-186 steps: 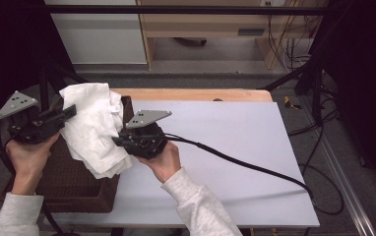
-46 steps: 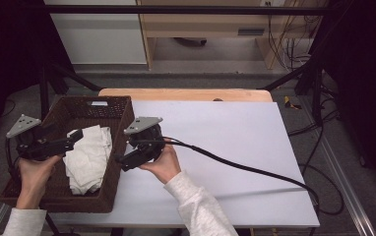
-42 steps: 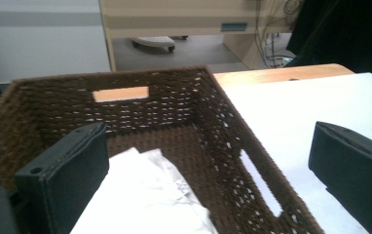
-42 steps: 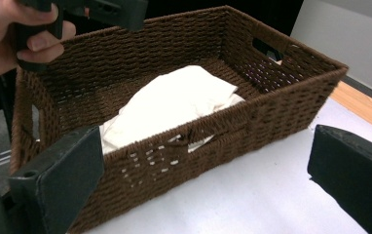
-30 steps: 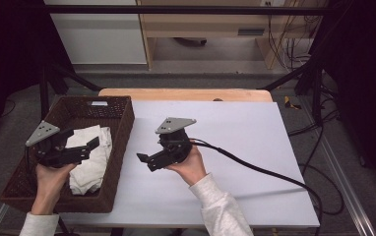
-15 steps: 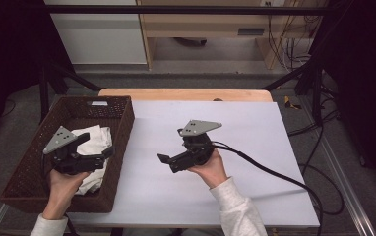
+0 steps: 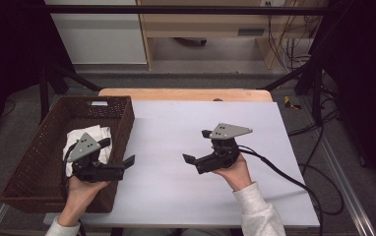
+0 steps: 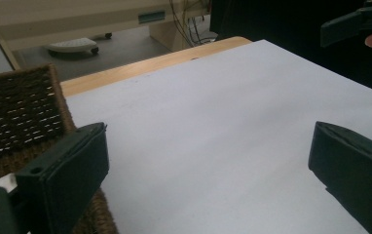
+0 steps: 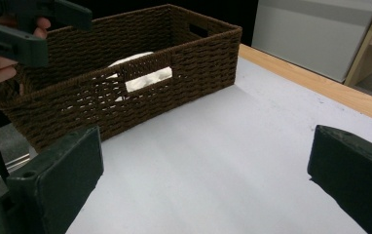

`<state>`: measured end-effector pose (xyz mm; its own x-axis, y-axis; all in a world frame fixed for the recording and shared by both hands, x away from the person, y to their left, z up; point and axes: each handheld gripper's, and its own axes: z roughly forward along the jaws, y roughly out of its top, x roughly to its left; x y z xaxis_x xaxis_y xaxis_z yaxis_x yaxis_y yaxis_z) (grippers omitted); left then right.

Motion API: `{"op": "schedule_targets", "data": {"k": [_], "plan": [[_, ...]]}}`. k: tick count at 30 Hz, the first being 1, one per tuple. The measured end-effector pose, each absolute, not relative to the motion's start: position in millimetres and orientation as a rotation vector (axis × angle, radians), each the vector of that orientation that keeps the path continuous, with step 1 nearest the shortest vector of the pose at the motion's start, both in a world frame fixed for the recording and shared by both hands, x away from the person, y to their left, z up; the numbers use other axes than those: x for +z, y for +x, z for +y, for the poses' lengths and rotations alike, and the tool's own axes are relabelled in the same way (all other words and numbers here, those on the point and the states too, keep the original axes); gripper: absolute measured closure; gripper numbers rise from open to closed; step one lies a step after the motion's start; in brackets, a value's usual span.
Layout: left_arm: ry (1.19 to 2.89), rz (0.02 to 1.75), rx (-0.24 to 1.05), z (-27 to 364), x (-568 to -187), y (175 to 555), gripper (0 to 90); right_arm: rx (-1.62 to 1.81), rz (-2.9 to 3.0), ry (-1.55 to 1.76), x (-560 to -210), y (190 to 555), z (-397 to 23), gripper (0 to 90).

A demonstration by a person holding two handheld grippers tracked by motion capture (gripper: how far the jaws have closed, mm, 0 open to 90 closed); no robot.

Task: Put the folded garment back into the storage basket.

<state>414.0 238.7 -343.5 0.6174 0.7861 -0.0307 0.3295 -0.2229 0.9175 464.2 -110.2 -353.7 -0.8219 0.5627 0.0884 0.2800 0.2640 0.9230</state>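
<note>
We read no writing anywhere. Our left gripper (image 7: 127,162) and right gripper (image 7: 190,160), wide apart and empty, have drawn back from the white cloth (image 7: 85,137) in the wicker basket (image 7: 38,162).

A white-topped table (image 7: 176,191) with a pale wooden far edge (image 7: 186,94) stands on a grey floor (image 7: 215,78). At twelve o'clock sits a light wooden cabinet (image 7: 210,22), with a white panel (image 7: 95,32) at eleven o'clock. Black frame bars (image 7: 186,9) cross overhead, cables (image 7: 279,39) hang at one o'clock, and darkness flanks both sides.
</note>
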Motion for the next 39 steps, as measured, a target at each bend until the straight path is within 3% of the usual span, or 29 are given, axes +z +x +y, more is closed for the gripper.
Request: {"op": "schedule_targets", "data": {"k": [21,39], "plan": [[1.854,0.83,0.492,190.6,-372.6,405.4,1.0,1.569,2.247,0.875,-371.2,454.6,-165.0,0.4],[1.893,0.795,0.422,173.9,-409.0,408.8,1.0,1.539,2.249,0.96,-413.6,445.4,-219.3,0.5]]}}
